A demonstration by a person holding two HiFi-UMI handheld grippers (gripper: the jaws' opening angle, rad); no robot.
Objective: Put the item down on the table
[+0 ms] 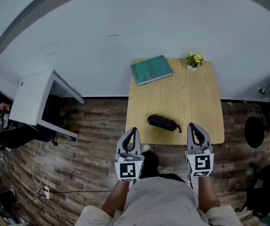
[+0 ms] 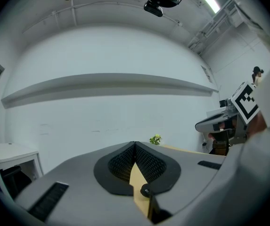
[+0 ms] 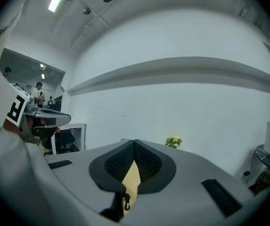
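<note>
We judge placement complete: the black case (image 1: 163, 123) rests at the table (image 1: 191, 93) 6 o'clock edge, with left gripper (image 1: 134, 133) and right gripper (image 1: 194, 129) both pressed together, empty.

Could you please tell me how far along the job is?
It looks done: the case lies on the table, clear of both grippers. Nothing is in hand: the left gripper and right gripper have shut, empty jaws. Nothing seems left to do.

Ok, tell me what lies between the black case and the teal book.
Nothing. In the head view, only bare wooden tabletop separates the black case from the teal book.
</note>
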